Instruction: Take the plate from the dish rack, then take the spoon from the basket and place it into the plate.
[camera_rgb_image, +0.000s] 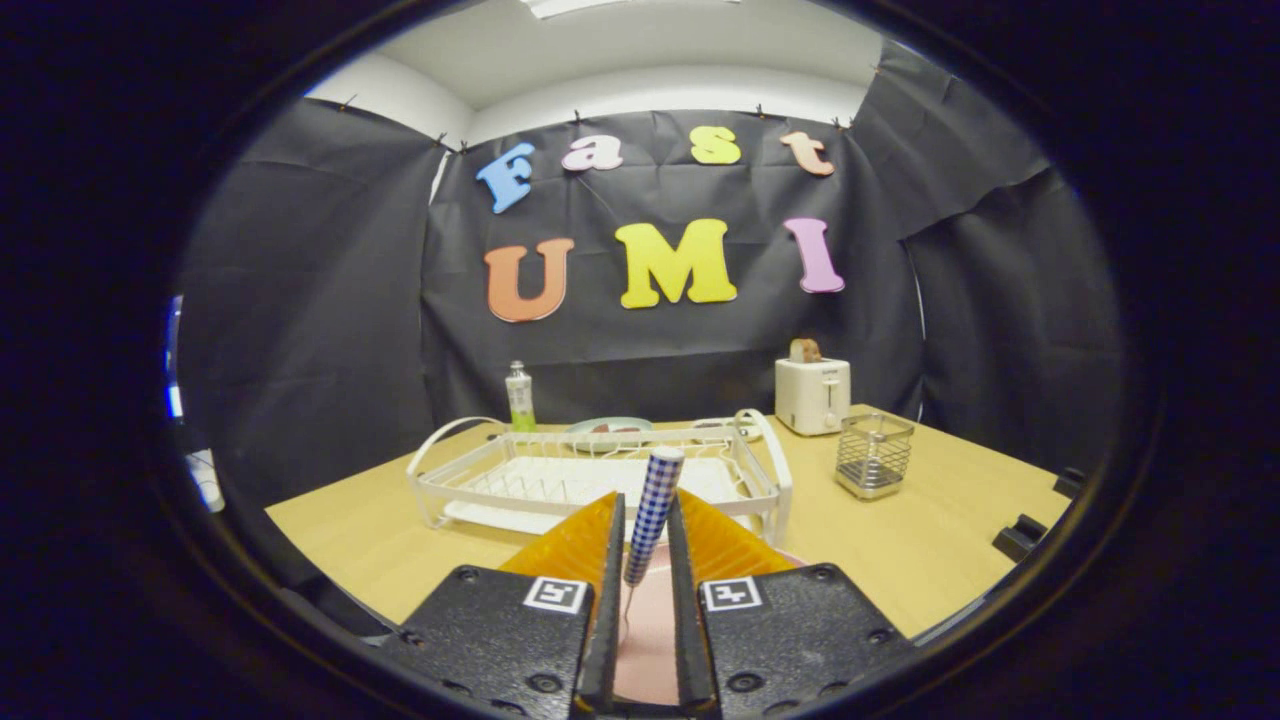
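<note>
While the gripper (647, 545) held the spoon (651, 513) by its checked handle, the step in hand was, as I judge it, to lay the spoon into the pink plate (645, 630) that lay on the table (920, 540) directly under the fingers. To do this well, the person should lower the gripper slowly until the thin metal end of the spoon is close above the plate, keep the spoon over the middle of the plate and not over its rim, and only then let the fingers part, so that the spoon does not bounce or slide out. The fingers were nearly closed, with only a narrow gap, and both pressed on the handle from the two sides. The spoon stood almost upright between them, a little tilted, its handle top rising above the fingertips and its thin shaft pointing down toward the plate; whether the lower end already touched the plate, I could not tell. Beyond the fingers stood the white dish rack (600, 475), with no plate in it, and further to the side the wire basket (874, 455), near a white toaster (812, 395).
</note>
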